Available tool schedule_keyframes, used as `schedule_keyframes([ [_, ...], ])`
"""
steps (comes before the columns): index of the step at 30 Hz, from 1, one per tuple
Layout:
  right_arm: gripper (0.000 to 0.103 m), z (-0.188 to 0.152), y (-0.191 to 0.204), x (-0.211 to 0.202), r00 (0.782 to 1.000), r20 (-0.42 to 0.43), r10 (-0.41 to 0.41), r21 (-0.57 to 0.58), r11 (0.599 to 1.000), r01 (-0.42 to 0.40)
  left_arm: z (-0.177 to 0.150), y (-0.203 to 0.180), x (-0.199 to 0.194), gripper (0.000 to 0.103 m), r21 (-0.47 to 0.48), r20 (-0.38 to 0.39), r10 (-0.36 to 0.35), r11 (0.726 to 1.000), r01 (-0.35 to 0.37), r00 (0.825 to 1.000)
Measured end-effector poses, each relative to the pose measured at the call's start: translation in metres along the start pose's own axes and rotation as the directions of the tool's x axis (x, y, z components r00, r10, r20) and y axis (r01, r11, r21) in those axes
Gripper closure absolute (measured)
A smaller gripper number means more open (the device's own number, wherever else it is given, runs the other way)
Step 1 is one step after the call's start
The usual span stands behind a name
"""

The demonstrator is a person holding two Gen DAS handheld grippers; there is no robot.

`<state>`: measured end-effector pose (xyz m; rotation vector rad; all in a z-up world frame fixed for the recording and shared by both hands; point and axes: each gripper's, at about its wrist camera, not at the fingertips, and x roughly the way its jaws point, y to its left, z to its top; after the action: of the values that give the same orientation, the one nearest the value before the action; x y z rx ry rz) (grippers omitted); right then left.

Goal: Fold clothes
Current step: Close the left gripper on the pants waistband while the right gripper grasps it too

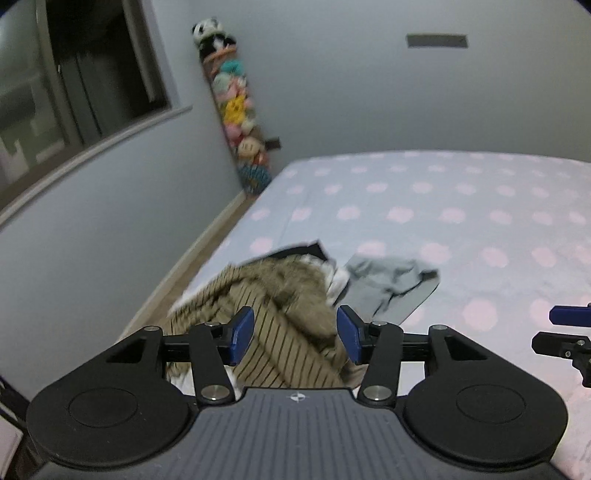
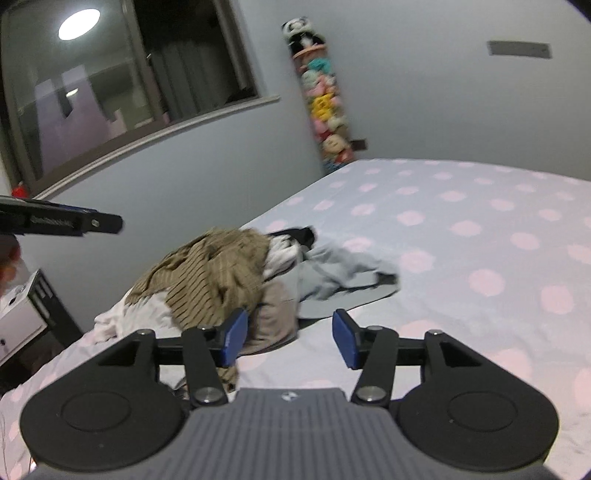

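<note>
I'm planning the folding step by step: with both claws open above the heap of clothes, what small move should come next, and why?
Probably lower the left claw onto the striped brown garment and pinch an edge. It lies on top of the heap, right between the open fingers, so it should lift free first; the right claw is empty too.

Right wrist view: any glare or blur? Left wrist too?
Right wrist: ceiling light glares off the window; clothes pile motion-blurred. Left wrist: no glare, plush toys and pile smeared. Both: fisheye bends the window sill.
</note>
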<state>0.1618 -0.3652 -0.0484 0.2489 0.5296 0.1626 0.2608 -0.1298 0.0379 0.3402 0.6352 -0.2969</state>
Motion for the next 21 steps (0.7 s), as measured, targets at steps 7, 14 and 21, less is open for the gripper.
schedule_keyframes([
  [7, 0.048, 0.002, 0.037, 0.096, 0.995, -0.083, 0.063, -0.077, 0.995, -0.07, -0.026, 0.037, 0.094, 0.05, -0.103, -0.075, -0.019, 0.995, 0.011, 0.997],
  [14, 0.047, 0.011, 0.058, 0.193, 0.988, -0.129, 0.083, -0.118, 0.988, -0.098, -0.026, 0.058, 0.174, 0.047, -0.187, -0.089, -0.051, 0.982, 0.033, 0.995],
  [21, 0.082, 0.011, 0.061, 0.252, 0.984, -0.168, 0.066, -0.105, 0.991, -0.085, -0.028, 0.072, 0.216, 0.085, -0.285, -0.091, -0.085, 0.957, 0.056, 0.992],
])
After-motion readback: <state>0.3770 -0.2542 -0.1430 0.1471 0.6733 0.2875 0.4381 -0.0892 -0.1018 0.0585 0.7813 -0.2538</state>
